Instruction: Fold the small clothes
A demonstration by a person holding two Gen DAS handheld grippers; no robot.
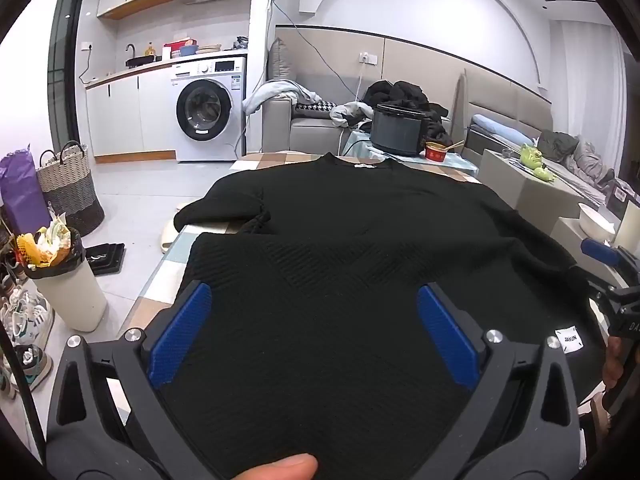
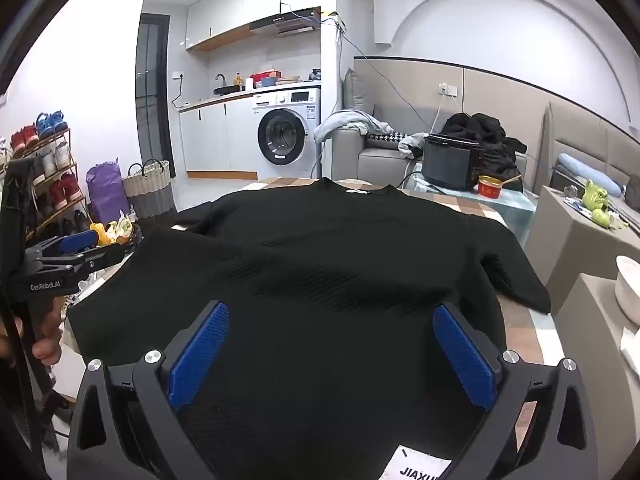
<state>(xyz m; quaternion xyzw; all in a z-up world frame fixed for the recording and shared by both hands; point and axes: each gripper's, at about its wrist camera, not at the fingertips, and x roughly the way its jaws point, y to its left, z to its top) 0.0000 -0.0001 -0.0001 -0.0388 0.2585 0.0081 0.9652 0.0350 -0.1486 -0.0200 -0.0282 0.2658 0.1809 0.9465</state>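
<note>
Left gripper (image 1: 314,300): jaws spread wide, nothing between the blue pads; it hovers over the near hem of the black sweater (image 1: 340,240), tilted downward.
Left wrist view, garment: the sweater lies flat on the checked table (image 1: 264,159), collar at the far end, hem nearest the camera, so its long axis runs straight away from the fingers.
Left wrist view, sleeve: the left sleeve (image 1: 218,210) is folded in across the body; the near left hem corner sits just beside the left pad.
Left wrist view, other tool: the right gripper (image 1: 612,264) shows at the right edge, beside the right hem.
Right gripper (image 2: 330,326): also gaping, empty, above the hem on its own side.
Right wrist view, garment: same lie, collar far, right sleeve (image 2: 516,280) trailing toward the table's right edge.
Right wrist view, nearness: each tool looks closest to its own hem corner; I judge a two-handed grab at the hem comes next.
</note>
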